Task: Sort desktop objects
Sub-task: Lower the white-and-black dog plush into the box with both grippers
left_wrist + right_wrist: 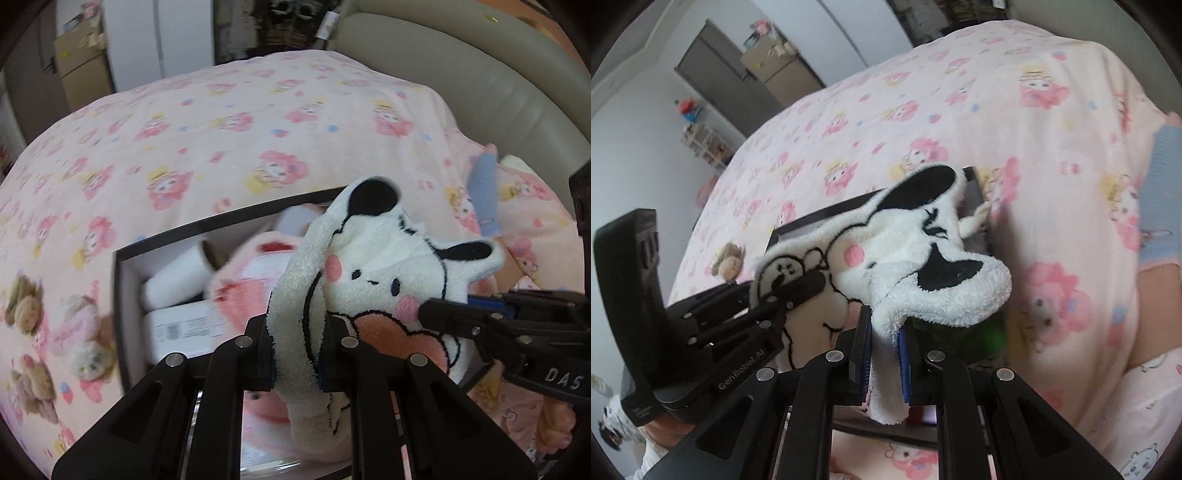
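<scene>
Broadly, we see a bed covered by a pink cartoon-print blanket (pixel 229 122) filling everything beyond both claws, with a beige padded headboard (pixel 480 74) along its far right side. On the blanket, directly under and just ahead of the left claw (pixel 295 350), sits an open box (pixel 127 295) with dark walls and a pale inside. It holds a white roll (pixel 177 280), a white carton with a printed label (pixel 181 330) nearer the claw, and pink plush fabric (pixel 243 280) beside them; blur hides the finer detail.

Above the box we hold a white plush towel (pixel 373 269) with black ears, pink cheeks and an embroidered face. The left claw is clamped tight on one folded edge of it, the fabric pinched between its pads. The right claw (pixel 884 365) is likewise closed hard on another edge, with the towel bulging up and forward over its fingers. Each claw shows in the other's view: the right one comes in from the right side of the left claw, the left one from the left side of the right claw.

To the left of the left claw, beside the box, small plush toys (pixel 88 332) lie on the blanket. Off to its far right a blue-grey knitted piece (pixel 484 192) rests on the blanket.
</scene>
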{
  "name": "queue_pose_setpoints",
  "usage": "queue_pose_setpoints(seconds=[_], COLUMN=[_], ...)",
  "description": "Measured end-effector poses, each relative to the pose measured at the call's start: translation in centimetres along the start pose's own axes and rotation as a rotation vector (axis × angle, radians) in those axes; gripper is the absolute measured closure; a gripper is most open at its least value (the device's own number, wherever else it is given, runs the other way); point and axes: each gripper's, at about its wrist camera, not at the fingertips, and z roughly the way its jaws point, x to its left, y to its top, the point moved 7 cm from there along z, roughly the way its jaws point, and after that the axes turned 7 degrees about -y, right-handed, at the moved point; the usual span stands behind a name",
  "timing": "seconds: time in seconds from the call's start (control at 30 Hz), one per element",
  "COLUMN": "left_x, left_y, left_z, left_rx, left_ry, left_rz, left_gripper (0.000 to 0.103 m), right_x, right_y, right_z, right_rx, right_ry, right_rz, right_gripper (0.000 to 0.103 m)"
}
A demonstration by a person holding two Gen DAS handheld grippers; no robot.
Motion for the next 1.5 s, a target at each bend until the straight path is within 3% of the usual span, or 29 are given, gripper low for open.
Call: queue_pose_setpoints(seconds=[0.13,0.2,0.27,0.33,0.47,0.53,0.7,0.83,1.0,1.13,1.23,1.37,1.5], left_x=[2.6,3.3,3.8,4.4,6.4,6.1,2.1,2.0,3.5,5.0,5.8,5.4,5.0], left_y=[-1.3,-2.0,-2.6,-2.5,-1.8,-1.5,-1.6,-2.1,-2.0,-3.0,-3.2,-2.9,-3.6], left_z=[-0.2,0.3,0.4,0.0,-1.5,-2.2,-0.9,1.9,1.7,1.3,0.0,-1.5,0.5], left_rx=[0.035,0.055,0.051,0.024,-0.053,-0.086,-0.103,-0.089,-0.104,-0.109,-0.148,-0.196,-0.121], left_ry=[-0.026,-0.021,-0.019,-0.018,0.057,0.022,-0.108,-0.063,-0.038,-0.061,-0.124,-0.178,-0.157], left_rz=[-0.052,-0.060,-0.071,-0.091,-0.143,-0.145,-0.025,-0.041,-0.079,-0.127,-0.173,-0.178,-0.193], left_gripper=[0.088,0.082,0.069,0.067,0.067,0.069,0.069,0.065,0.058,0.058,0.060,0.060,0.060], right_x=[1.1,1.1,1.0,1.0,0.9,1.0,0.9,1.1,2.2,3.0,3.2,3.5,4.0], right_y=[-0.9,-1.5,-2.2,-2.8,-3.2,-3.0,-2.3,-2.1,-1.9,-1.5,-1.5,-0.9,-1.1], right_z=[1.8,2.9,3.4,3.4,2.4,1.6,0.4,2.0,3.4,4.4,4.2,1.4,2.4], right_rx=[0.039,0.062,0.059,0.044,0.009,-0.016,-0.124,-0.112,-0.093,-0.091,-0.096,-0.226,-0.209], right_ry=[0.005,-0.026,-0.080,-0.116,-0.177,-0.200,-0.267,-0.287,-0.328,-0.353,-0.361,-0.390,-0.376], right_rz=[0.000,-0.001,-0.024,-0.050,-0.079,-0.085,-0.084,-0.096,-0.167,-0.175,-0.161,-0.131,-0.150], right_gripper=[0.093,0.092,0.091,0.091,0.087,0.084,0.078,0.078,0.077,0.071,0.071,0.071,0.070])
